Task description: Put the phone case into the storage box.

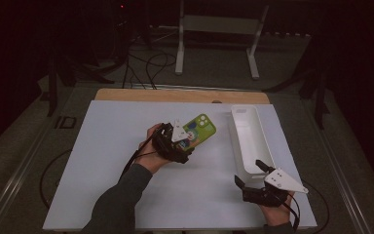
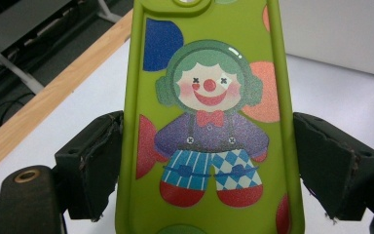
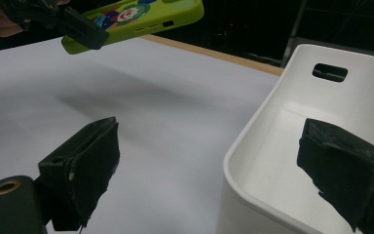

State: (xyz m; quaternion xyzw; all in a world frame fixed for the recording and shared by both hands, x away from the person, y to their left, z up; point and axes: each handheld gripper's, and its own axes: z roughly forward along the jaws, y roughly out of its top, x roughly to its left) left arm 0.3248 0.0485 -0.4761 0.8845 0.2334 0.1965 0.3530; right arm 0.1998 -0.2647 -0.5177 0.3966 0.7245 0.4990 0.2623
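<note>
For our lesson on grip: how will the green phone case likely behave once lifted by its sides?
The phone case probably stays stiff, jutting level from the left gripper. Its smooth rim may slip. Flat, so unlikely to roll.

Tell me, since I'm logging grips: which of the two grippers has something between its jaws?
The left gripper: its jaws clamp the long edges of the green clown phone case, lifted off the table. The right gripper stands open and empty beside the white bin.
</note>
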